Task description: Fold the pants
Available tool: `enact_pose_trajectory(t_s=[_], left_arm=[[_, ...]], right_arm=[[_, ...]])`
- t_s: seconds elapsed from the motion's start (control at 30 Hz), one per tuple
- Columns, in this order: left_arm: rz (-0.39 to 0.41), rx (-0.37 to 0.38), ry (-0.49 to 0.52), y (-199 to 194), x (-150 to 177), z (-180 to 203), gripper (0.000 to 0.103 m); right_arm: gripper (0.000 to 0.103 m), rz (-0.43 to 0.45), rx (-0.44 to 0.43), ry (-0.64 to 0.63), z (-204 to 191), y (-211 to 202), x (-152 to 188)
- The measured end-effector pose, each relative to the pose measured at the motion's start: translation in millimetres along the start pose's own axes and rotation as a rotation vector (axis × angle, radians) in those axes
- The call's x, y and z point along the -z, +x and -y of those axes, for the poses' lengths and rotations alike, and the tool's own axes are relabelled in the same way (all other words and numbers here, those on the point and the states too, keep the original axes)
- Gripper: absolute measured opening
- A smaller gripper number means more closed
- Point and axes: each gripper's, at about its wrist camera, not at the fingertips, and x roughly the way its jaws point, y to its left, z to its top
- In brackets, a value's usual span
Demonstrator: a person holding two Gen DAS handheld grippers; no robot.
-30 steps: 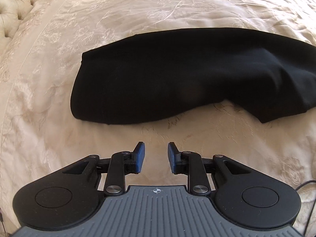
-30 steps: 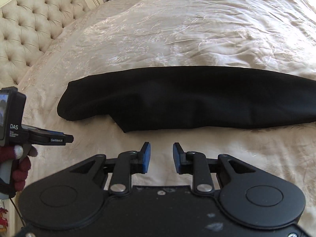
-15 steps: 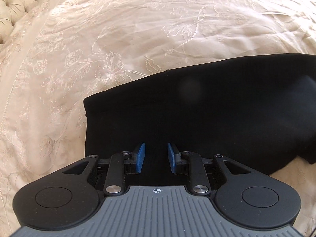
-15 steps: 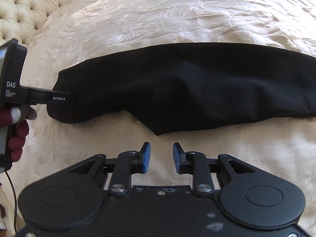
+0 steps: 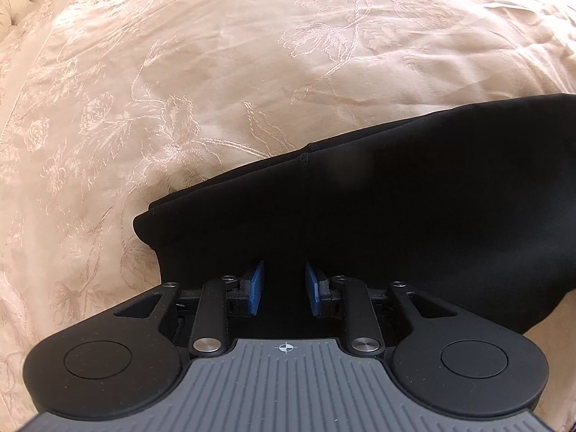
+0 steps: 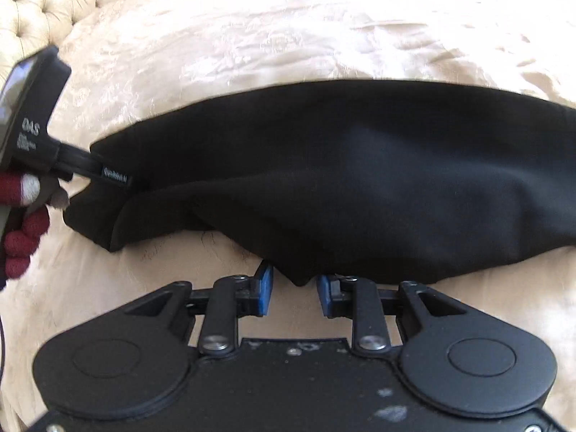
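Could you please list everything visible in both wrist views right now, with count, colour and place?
pants: one, black, lying lengthwise across the bed, partly folded.
bedspread: one, cream with a floral pattern, under the pants.
headboard: one, cream, tufted, upper left of the right wrist view.
left tool: one, black with blue pads, open, over the left end of the pants.
right tool: one, black with blue pads, open, at the near edge of the pants, a fold of cloth between its pads.
left hand: one, in a dark red glove, holding the left tool's handle.
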Motion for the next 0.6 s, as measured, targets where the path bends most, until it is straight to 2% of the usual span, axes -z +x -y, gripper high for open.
enact_pose_trajectory(t_s=[0.03, 0.1, 0.17, 0.27, 0.4, 0.6], left_arm=[[0.013, -0.001, -0.004, -6, 6, -2, 0.025], [0.063, -0.013, -0.019, -25, 16, -2, 0.025], [0.149, -0.015, 0.001, -51, 32, 2, 0.025], [0.246, 0.041, 0.076, -89, 61, 20, 0.025], [0.265, 0.166, 0.214, -112, 98, 63, 0.025], [0.239, 0.271, 0.432, -98, 133, 129, 0.025]], right_arm=[[0.006, 0.029, -0.016, 0.026, 4, -6, -5], [0.005, 0.024, -0.027, 0.069, 12, -15, -16], [0.005, 0.022, -0.048, 0.097, 19, -24, -25], [0.005, -0.007, -0.077, 0.084, 25, -35, -31], [0.005, -0.037, -0.105, 0.087, 28, -45, -34], [0.005, -0.057, -0.157, 0.173, 36, -59, -39]])
